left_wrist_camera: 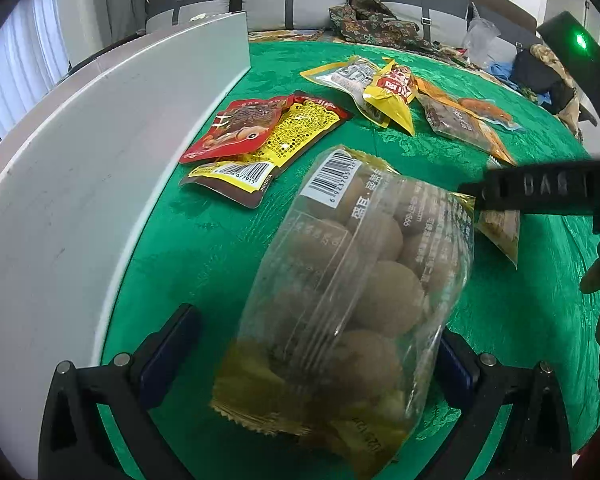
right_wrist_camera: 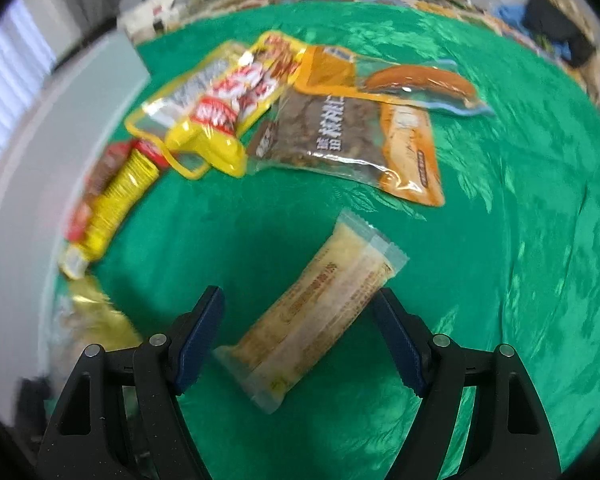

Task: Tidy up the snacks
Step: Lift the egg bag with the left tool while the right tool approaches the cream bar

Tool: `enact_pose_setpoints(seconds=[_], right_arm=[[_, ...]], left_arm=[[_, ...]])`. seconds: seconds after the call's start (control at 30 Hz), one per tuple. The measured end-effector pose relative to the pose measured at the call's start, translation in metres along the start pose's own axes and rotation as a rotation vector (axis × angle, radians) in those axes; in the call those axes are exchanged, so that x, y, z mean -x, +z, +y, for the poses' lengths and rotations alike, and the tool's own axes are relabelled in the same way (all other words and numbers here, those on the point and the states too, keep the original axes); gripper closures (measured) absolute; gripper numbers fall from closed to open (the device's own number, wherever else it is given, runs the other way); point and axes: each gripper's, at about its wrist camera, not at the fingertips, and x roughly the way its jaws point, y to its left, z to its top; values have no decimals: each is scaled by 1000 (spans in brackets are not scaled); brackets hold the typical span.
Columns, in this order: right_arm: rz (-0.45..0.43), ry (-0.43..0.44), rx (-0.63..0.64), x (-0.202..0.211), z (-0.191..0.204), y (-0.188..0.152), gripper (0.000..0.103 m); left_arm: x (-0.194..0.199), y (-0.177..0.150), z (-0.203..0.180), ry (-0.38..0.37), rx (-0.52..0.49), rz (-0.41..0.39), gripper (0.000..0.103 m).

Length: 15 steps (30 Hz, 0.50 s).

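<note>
The left gripper [left_wrist_camera: 316,356] pinches a clear bag [left_wrist_camera: 352,280] of round snacks; the spread right gripper [right_wrist_camera: 300,340] straddles a bar [right_wrist_camera: 320,312] on the desk [right_wrist_camera: 500,240].

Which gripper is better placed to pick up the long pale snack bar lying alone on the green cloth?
Right. The right gripper is open with the pale snack bar lying between its fingers. The left gripper is busy: the clear bag of round brown snacks sits between its fingers.

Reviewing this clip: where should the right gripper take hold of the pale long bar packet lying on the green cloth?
Probably across the middle of the bar packet, from above. It lies flat and diagonal between the open fingers of the right gripper, so the narrow width fits; the crimped ends look flimsy.
</note>
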Motion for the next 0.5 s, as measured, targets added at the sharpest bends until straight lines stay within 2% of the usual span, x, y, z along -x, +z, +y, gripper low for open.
enact_pose_setpoints(seconds=[0.1, 0.23, 0.4, 0.5], right_arm=[[-16, -43, 91, 2, -2, -10, 23], [-35, -52, 137, 13, -35, -29, 23], [-37, -61, 127, 23, -81, -36, 23], [-50, -13, 99, 32, -99, -37, 23]], left_arm=[[-1, 1, 0, 2, 3, 0, 0], [-1, 2, 0, 4, 5, 0, 0], [-1, 3, -1, 5, 5, 2, 0], [-2, 4, -1, 2, 2, 19, 0]])
